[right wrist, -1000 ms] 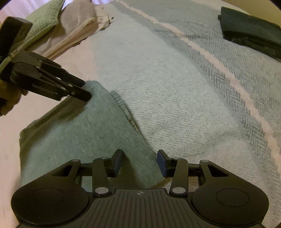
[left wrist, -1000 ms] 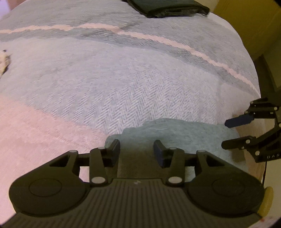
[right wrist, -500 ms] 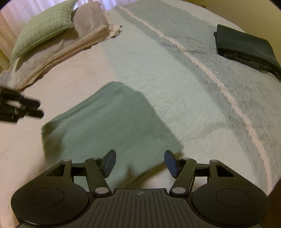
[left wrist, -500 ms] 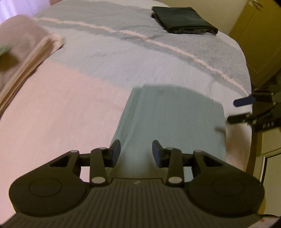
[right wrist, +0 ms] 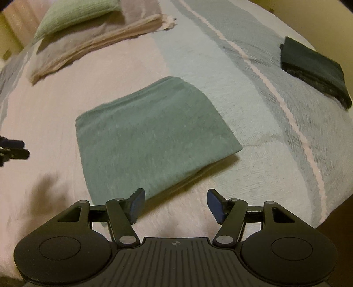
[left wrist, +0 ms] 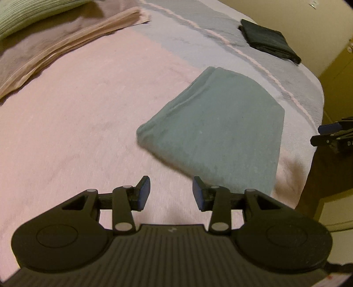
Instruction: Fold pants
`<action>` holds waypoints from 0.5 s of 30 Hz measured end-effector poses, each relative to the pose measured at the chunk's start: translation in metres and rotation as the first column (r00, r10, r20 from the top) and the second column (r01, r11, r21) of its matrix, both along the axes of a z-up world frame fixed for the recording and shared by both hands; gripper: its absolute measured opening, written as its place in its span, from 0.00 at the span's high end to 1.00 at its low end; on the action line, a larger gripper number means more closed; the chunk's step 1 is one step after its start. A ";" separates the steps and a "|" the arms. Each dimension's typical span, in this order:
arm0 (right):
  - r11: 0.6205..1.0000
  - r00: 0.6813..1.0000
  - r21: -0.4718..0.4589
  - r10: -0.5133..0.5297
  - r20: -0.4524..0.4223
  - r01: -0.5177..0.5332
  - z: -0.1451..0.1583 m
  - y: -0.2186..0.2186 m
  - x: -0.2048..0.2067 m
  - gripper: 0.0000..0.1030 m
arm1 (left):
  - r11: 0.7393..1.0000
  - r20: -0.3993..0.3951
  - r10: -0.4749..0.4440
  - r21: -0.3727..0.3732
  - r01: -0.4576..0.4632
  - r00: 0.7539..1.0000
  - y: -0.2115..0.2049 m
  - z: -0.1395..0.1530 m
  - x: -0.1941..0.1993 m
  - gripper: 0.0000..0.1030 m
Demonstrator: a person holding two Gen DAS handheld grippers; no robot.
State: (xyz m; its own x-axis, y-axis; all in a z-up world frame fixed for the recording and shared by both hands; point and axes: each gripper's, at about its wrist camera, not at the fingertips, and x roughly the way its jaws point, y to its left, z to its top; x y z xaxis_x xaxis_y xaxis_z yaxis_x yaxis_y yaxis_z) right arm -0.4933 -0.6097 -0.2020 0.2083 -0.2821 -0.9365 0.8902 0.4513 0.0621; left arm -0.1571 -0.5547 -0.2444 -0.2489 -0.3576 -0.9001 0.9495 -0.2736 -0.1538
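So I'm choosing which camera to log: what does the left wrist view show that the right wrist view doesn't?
Left wrist only: yellow cupboard door past the bed's corner. Right wrist only: nothing distinct that I can tell. Both: folded teal fabric pants, folded dark green cloth, beige folded blanket, pale green pillow, and both open tools, left, right.

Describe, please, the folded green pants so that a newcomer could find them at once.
Start at the bed with its pink and grey striped cover. On its near half lies the folded sage-green pants, a flat soft rectangle. The other folded garment, a near-black bundle, lies beyond the pale stripe, and the beige bedding is stacked under a pillow.
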 end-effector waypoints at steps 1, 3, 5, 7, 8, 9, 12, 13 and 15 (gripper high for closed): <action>1.000 1.000 -0.002 0.029 -0.005 -0.029 0.000 -0.001 -0.001 0.42 | 1.000 0.002 0.017 -0.001 -0.017 1.000 0.005 0.001 0.001 0.63; 0.996 0.996 -0.010 0.091 -0.019 -0.091 -0.002 -0.007 -0.006 0.42 | 0.999 0.006 0.045 -0.006 -0.045 0.999 0.013 0.005 -0.001 0.62; 0.987 0.987 -0.016 0.157 -0.031 -0.157 -0.006 -0.017 -0.014 0.42 | 0.997 0.019 0.073 -0.017 -0.073 0.997 0.018 0.007 -0.008 0.62; 0.974 0.974 -0.016 0.226 -0.029 -0.227 -0.011 -0.028 -0.024 0.42 | 0.993 0.022 0.113 -0.026 -0.113 0.993 0.022 0.009 -0.016 0.62; 0.965 0.965 -0.016 0.261 -0.027 -0.262 -0.013 -0.034 -0.029 0.42 | 0.989 0.023 0.144 -0.031 -0.144 0.989 0.022 0.009 -0.024 0.61; 0.950 0.950 -0.019 0.311 -0.021 -0.311 -0.015 -0.042 -0.035 0.41 | 0.985 0.027 0.172 -0.035 -0.171 0.985 0.023 0.009 -0.031 0.61; 0.884 0.885 -0.054 0.464 -0.024 -0.465 -0.019 -0.057 -0.050 0.37 | 0.967 0.047 0.254 -0.048 -0.252 0.966 0.029 0.011 -0.058 0.57; 0.851 0.854 -0.071 0.519 -0.033 -0.520 -0.022 -0.061 -0.055 0.36 | 0.957 0.057 0.286 -0.058 -0.283 0.956 0.034 0.012 -0.070 0.55; 0.785 0.789 -0.084 0.612 -0.051 -0.614 -0.028 -0.067 -0.063 0.34 | 0.944 0.069 0.327 -0.079 -0.321 0.943 0.046 0.014 -0.093 0.50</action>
State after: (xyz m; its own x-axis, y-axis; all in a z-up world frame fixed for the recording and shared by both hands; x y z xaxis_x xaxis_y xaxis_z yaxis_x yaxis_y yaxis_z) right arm -0.5567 -0.6768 -0.2303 0.3486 -0.1850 -0.9188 0.4247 0.9051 -0.0211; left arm -0.2498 -0.5091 -0.2309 -0.0375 -0.4655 -0.8842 0.9969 0.0441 -0.0655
